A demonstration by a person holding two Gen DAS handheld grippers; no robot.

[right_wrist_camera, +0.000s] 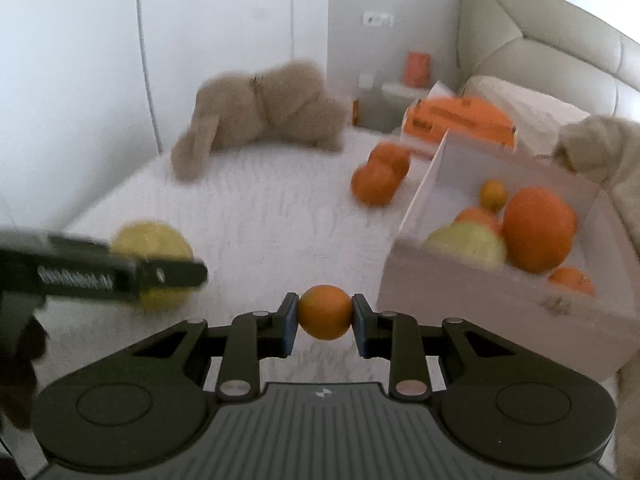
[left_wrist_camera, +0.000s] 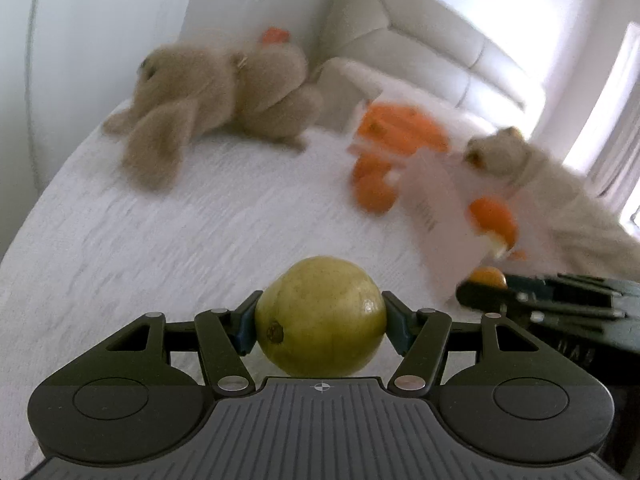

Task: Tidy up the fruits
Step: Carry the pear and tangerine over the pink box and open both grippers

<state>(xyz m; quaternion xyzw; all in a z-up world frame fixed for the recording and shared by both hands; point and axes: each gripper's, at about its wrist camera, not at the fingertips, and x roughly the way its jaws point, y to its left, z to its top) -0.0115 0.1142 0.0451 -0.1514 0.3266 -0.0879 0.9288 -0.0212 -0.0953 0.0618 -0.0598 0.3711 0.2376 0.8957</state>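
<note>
My left gripper (left_wrist_camera: 320,316) is shut on a green-yellow pear (left_wrist_camera: 320,316), held just above the white bedspread (left_wrist_camera: 180,220). My right gripper (right_wrist_camera: 325,318) is shut on a small orange (right_wrist_camera: 325,317), close to the near left corner of a white box (right_wrist_camera: 500,304). The box holds a large orange (right_wrist_camera: 538,228), a pale green fruit (right_wrist_camera: 468,246) and several small oranges. Two more oranges (right_wrist_camera: 380,176) lie on the bed beyond the box. In the right wrist view the left gripper (right_wrist_camera: 160,276) with its pear (right_wrist_camera: 152,244) shows at the left. The right gripper (left_wrist_camera: 476,294) with its orange (left_wrist_camera: 488,278) shows at the left wrist view's right edge.
A tan plush rabbit (right_wrist_camera: 264,112) lies at the back of the bed. Another plush toy (right_wrist_camera: 596,148) leans behind the box at the right. An orange box (right_wrist_camera: 456,120) sits by the pillow (right_wrist_camera: 524,104) and padded headboard (right_wrist_camera: 540,32). A nightstand (right_wrist_camera: 384,104) stands by the wall.
</note>
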